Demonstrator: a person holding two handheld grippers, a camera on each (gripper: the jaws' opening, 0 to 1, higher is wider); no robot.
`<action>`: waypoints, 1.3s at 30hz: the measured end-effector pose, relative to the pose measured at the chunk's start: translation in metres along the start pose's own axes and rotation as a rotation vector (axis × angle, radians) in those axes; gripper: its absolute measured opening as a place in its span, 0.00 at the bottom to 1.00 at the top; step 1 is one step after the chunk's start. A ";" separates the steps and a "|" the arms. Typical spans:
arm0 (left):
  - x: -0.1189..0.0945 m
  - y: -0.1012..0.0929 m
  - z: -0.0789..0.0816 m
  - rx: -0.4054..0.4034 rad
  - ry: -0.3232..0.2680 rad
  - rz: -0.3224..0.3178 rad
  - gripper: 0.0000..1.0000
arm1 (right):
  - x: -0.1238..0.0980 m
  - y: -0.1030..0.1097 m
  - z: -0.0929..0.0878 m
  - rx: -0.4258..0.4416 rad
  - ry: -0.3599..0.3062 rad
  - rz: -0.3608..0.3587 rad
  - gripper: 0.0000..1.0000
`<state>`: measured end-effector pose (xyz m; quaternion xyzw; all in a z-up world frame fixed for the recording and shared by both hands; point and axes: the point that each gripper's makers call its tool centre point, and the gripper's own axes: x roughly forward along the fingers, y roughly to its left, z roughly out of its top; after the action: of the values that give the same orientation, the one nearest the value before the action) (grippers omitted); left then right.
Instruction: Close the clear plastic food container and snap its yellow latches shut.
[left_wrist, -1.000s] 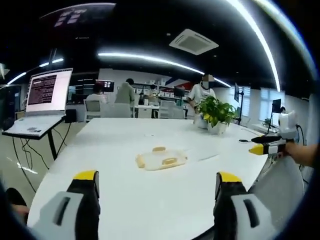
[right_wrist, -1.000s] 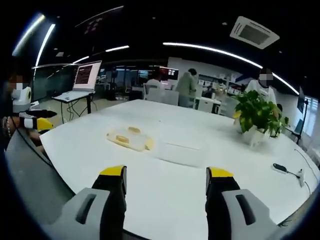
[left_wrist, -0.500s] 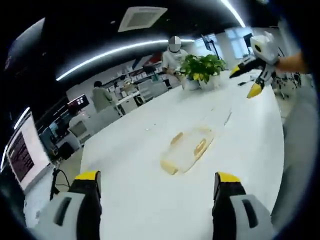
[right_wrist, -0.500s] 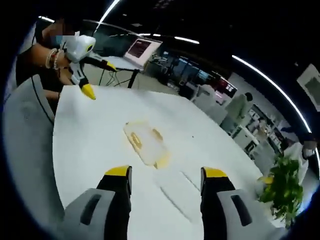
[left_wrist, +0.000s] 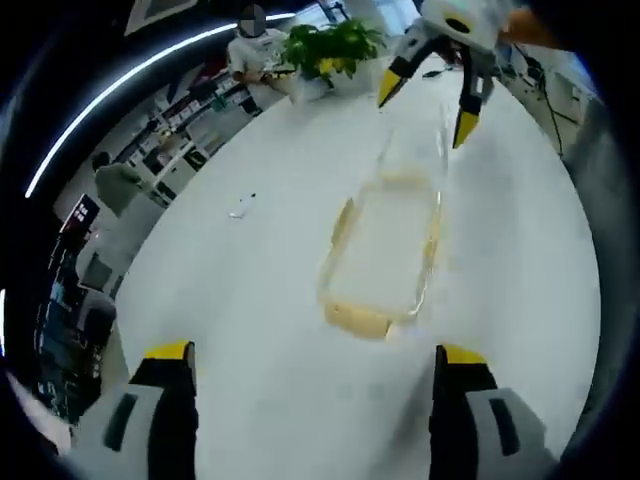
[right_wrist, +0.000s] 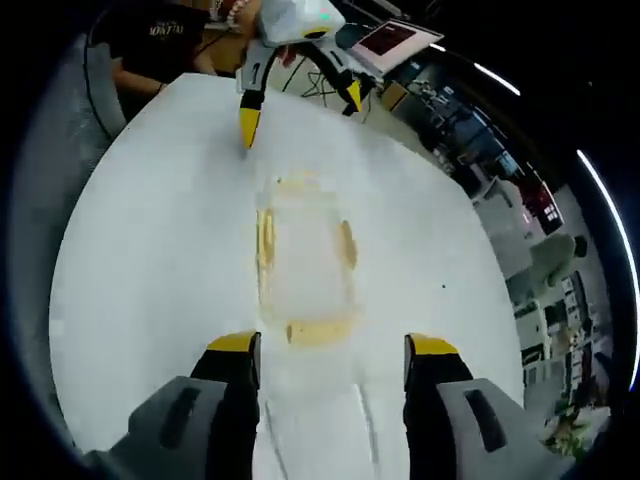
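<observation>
A clear plastic lid (left_wrist: 385, 255) with yellow latches on its edges lies flat on the white table (left_wrist: 230, 300). Beyond it, in the left gripper view, stands the faint clear container base (left_wrist: 415, 150). My left gripper (left_wrist: 315, 352) is open and empty, short of the lid's near end. My right gripper (left_wrist: 425, 108) hangs open over the base at the far end. In the right gripper view the lid (right_wrist: 305, 260) lies just ahead of my open right gripper (right_wrist: 332, 346), the base (right_wrist: 350, 425) sits between its jaws, and the left gripper (right_wrist: 300, 110) is opposite.
A potted plant (left_wrist: 335, 45) stands at the table's far end, with a person (left_wrist: 250, 30) behind it. A person in a dark shirt (right_wrist: 170, 40) and a laptop (right_wrist: 400, 35) are past the table edge. Office desks line the background.
Both cameras have tipped down and moved in over the table, so the lid looks larger and closer. The two grippers now face each other across it. The lid and base have not moved.
</observation>
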<state>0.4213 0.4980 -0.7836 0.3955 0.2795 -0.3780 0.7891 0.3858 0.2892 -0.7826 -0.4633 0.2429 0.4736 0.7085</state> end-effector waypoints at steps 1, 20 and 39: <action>0.005 0.001 0.001 0.027 0.004 -0.019 0.90 | 0.004 -0.001 0.000 -0.001 0.000 0.019 0.52; 0.062 -0.029 0.012 0.139 0.071 -0.431 0.75 | 0.062 0.005 -0.022 0.009 0.174 0.370 0.55; 0.055 -0.056 0.001 0.175 0.098 -0.568 0.33 | 0.062 0.014 -0.020 0.045 0.221 0.455 0.41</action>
<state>0.4062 0.4543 -0.8467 0.3857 0.3829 -0.5866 0.6005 0.4015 0.3004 -0.8463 -0.4299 0.4272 0.5619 0.5630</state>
